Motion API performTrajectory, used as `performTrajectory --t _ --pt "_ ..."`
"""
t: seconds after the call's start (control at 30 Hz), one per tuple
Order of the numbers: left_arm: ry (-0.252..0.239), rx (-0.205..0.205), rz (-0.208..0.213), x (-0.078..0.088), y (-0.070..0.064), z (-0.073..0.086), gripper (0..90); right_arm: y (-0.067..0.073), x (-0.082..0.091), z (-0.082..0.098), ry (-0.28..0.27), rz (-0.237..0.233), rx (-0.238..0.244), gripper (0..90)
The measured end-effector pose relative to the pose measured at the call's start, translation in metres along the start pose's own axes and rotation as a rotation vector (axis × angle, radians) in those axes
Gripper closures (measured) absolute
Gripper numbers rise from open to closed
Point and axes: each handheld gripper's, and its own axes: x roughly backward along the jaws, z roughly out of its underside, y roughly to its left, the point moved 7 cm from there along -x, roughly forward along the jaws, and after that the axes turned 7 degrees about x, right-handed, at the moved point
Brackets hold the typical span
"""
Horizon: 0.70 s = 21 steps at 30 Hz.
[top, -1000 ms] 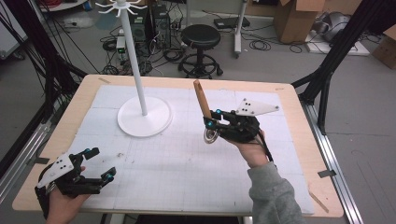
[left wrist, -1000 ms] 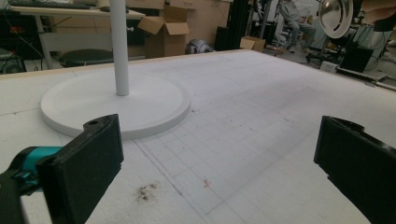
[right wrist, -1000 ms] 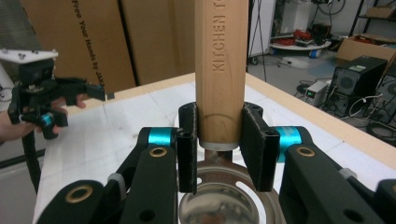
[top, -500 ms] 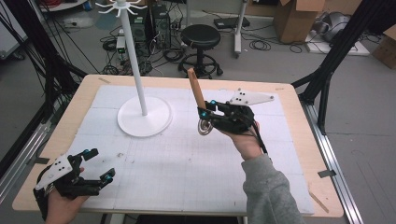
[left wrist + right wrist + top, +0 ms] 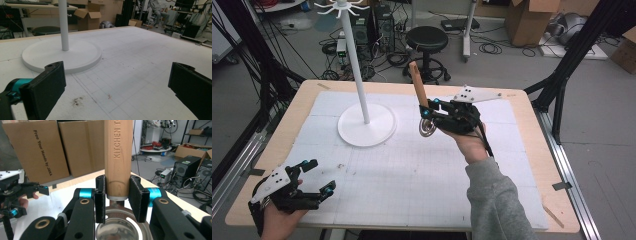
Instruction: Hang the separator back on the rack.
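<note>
A kitchen utensil with a wooden handle (image 5: pixel 416 85) and a round metal head (image 5: pixel 428 128) is held over the middle of the white mat. My right gripper (image 5: pixel 427 111) is shut on the handle's lower end, with the handle pointing up and away and the head hanging below. In the right gripper view the pads clamp the wooden handle (image 5: pixel 118 157) just above the metal bowl (image 5: pixel 120 227). My left gripper (image 5: pixel 319 176) rests open at the near left corner, with nothing between its jaws. A white hook stand (image 5: pixel 357 65) rises from its round base (image 5: pixel 366 131) to the left of the utensil.
The stand's base (image 5: pixel 62 55) lies ahead of the open left gripper (image 5: pixel 117 87). The white gridded mat (image 5: pixel 412 180) covers a wooden table (image 5: pixel 532 150). A stool (image 5: pixel 427 40), cardboard boxes and cables stand beyond the far edge. The left gripper (image 5: pixel 25 190) shows at a distance in the right gripper view.
My right gripper has carried the utensil leftward and upward, closer to the hook stand. The left gripper has stayed where it was.
</note>
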Motion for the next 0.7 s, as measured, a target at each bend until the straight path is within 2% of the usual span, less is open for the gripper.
performTrajectory --t 0.27,0.7 --pt "0.006 -0.003 0.001 0.0 0.001 0.001 1.8 -0.003 -0.007 -0.007 -0.014 0.015 -0.011 69.4" --pt "0.008 -0.005 0.0 0.002 0.0 0.002 1.8 -0.001 -0.019 -0.02 -0.021 0.009 -0.011 69.4"
